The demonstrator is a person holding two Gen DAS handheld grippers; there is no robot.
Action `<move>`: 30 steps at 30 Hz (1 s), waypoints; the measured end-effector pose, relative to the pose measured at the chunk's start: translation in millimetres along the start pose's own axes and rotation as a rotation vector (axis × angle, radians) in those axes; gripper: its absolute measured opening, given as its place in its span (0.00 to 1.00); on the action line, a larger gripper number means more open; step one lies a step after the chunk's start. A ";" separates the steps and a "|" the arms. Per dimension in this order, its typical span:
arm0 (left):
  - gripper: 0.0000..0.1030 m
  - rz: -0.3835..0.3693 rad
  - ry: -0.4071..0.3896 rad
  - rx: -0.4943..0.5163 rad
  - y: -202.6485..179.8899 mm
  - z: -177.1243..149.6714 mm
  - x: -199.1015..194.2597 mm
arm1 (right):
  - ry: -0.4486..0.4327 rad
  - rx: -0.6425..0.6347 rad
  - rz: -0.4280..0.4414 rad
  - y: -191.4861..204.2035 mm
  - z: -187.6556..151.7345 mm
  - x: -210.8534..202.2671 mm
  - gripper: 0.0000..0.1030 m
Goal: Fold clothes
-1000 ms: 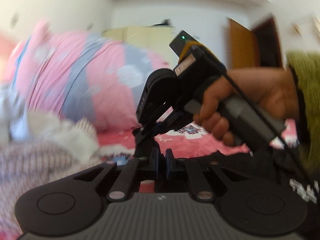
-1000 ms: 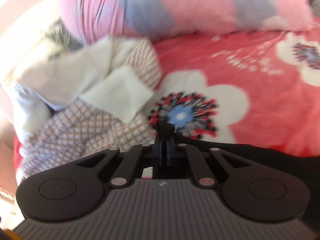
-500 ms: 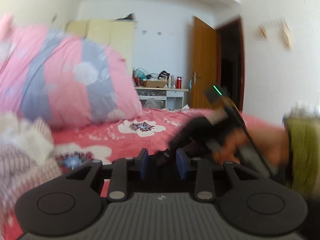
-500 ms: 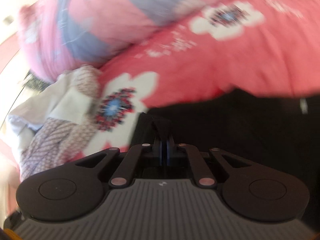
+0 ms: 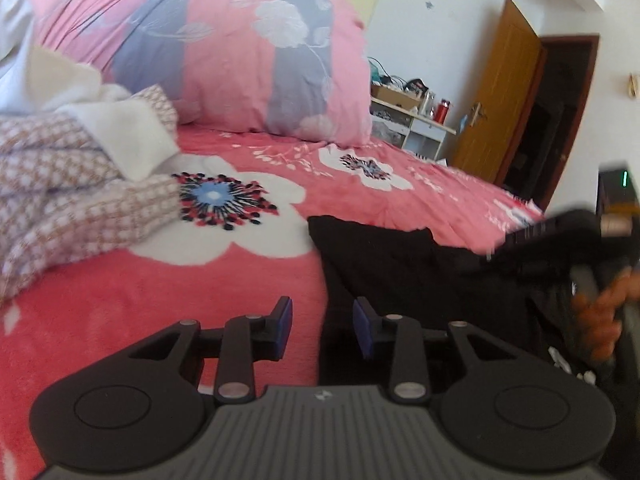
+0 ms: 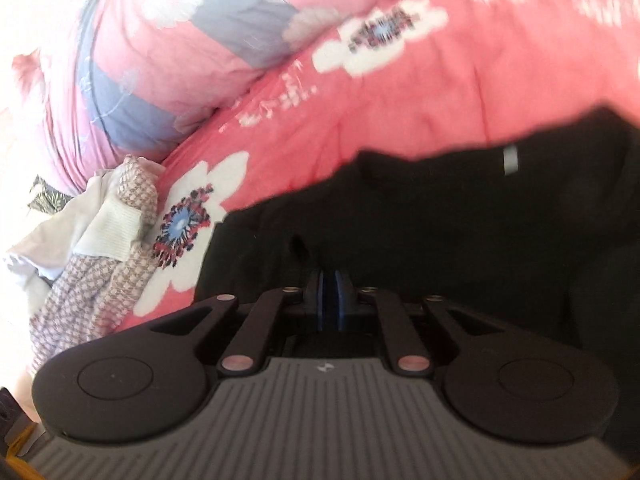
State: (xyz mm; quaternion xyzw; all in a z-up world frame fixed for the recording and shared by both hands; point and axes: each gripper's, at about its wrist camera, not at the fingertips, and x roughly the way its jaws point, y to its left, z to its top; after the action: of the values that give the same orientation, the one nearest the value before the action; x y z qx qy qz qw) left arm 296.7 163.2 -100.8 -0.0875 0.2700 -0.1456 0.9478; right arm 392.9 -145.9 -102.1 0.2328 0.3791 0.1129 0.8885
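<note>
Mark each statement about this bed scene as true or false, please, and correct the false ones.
1. The left gripper is open. True.
2. The right gripper is wide open. False: its jaws are together; whether they pinch cloth cannot be told.
3. The black garment lies on the pink floral bedsheet. True.
4. The checked garment lies on top of the black garment. False: it lies apart, over by the pink and grey pillow.
5. The wooden door stands open. True.
</note>
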 end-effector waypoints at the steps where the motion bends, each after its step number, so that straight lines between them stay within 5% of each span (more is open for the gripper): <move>1: 0.33 0.015 0.018 0.012 -4.0 -3.3 0.2 | -0.006 -0.034 0.003 7.1 3.7 -1.0 0.08; 3: 0.33 0.046 0.072 0.007 -2.8 -6.2 10.0 | -0.009 -0.109 0.012 25.6 12.4 2.8 0.10; 5: 0.34 0.041 0.090 -0.016 1.4 -7.2 13.0 | 0.010 -0.181 0.047 45.7 21.3 13.3 0.26; 8: 0.34 0.031 0.089 -0.031 4.9 -8.8 12.8 | 0.081 -0.275 0.103 74.0 32.8 42.4 0.36; 17: 0.34 0.007 0.084 -0.062 10.9 -10.9 11.8 | 0.182 -0.480 0.019 111.7 52.2 110.8 0.38; 22: 0.34 -0.005 0.083 -0.078 13.2 -11.5 10.9 | 0.238 -0.518 0.065 106.6 49.4 115.6 0.39; 25: 0.34 -0.012 0.082 -0.087 14.4 -11.7 10.3 | 0.267 -0.494 0.108 101.2 49.4 116.7 0.37; 27: 0.33 -0.012 0.082 -0.088 14.4 -11.7 10.1 | 0.277 -0.480 0.121 97.4 49.4 115.2 0.25; 28: 0.33 -0.012 0.082 -0.089 14.4 -11.7 10.0 | 0.279 -0.481 0.125 95.9 49.1 113.8 0.11; 30: 0.33 -0.012 0.082 -0.090 14.4 -11.6 9.7 | 0.261 -0.479 0.124 93.3 49.0 108.4 0.06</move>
State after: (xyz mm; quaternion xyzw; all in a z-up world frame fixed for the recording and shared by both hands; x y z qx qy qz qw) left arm 301.6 172.6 -118.8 -0.1255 0.3144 -0.1427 0.9301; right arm 500.7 -40.3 -93.3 0.0223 0.4378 0.2822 0.8533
